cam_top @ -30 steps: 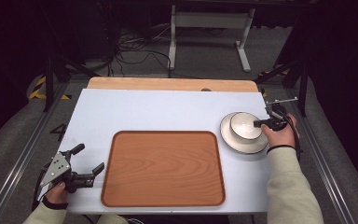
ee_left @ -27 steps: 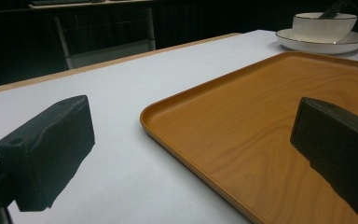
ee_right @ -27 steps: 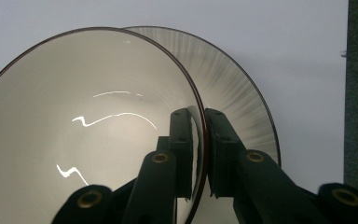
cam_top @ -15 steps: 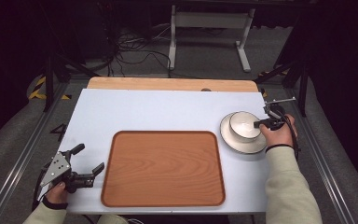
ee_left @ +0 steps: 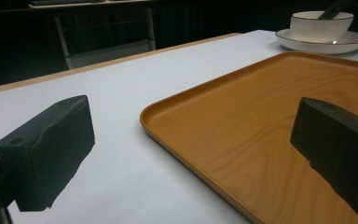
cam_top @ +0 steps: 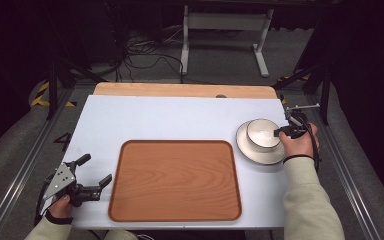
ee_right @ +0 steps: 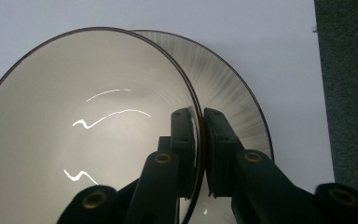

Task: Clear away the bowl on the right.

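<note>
Little has shifted since the earlier frames: both hands are seen in the same places, and only the jaws of the right hand-held gripper [cam_top: 281,132] have just been closing, with the bowl's wall between them.

Bowl [cam_top: 263,133]: white, round, so no long axis is to be told; it is set upright, mouth up, on a white plate [cam_top: 247,150] near the right edge of the worktop [cam_top: 170,120], well apart from the tray. In the right gripper view the bowl [ee_right: 88,126] is clamped at its near rim, one jaw inside the wall, the other outside over the ribbed plate [ee_right: 233,88]. The rim is dark-edged; highlights are seen on the glazed inside.

Right hand-held gripper: reaches in from the right side of the bowl, pointing toward the worktop's middle, shut narrow on the rim.

Left hand-held gripper [cam_top: 95,172]: held low at the near left corner, jaws spread wide, nothing between them. It is pointed toward the wooden tray [cam_top: 175,182], just beside the tray's left edge. In the left gripper view the tray [ee_left: 261,121] is seen across the gap, with the bowl [ee_left: 320,24] and plate [ee_left: 349,43] far beyond.
</note>
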### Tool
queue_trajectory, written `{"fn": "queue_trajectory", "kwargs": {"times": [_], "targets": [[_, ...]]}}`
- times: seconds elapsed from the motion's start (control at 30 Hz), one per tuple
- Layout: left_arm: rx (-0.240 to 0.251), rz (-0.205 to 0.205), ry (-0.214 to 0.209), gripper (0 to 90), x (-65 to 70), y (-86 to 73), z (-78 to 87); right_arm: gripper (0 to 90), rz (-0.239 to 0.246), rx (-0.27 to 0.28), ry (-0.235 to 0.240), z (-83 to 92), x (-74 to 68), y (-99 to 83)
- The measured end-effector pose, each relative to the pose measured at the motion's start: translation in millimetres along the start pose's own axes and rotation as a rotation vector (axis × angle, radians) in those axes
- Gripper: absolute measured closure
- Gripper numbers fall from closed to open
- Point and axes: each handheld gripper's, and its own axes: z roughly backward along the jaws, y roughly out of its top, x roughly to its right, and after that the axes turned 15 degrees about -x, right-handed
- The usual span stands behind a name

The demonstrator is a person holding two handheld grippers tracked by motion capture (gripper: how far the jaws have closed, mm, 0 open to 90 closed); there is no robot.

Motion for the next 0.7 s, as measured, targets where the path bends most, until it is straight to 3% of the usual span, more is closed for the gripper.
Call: {"fn": "queue_trajectory", "kwargs": {"times": [0.3,0.7], "targets": [[-0.001,0.0,0.0,0.3,-0.1,0.1,-0.1,83.4,-0.002,0.015,0.022,14.1,-3.1,-1.8],[-0.001,0.002,-0.001,0.3,-0.2,0.2,-0.4,82.9,0.001,0.028,0.046,37.1,-18.9,-2.8]]}}
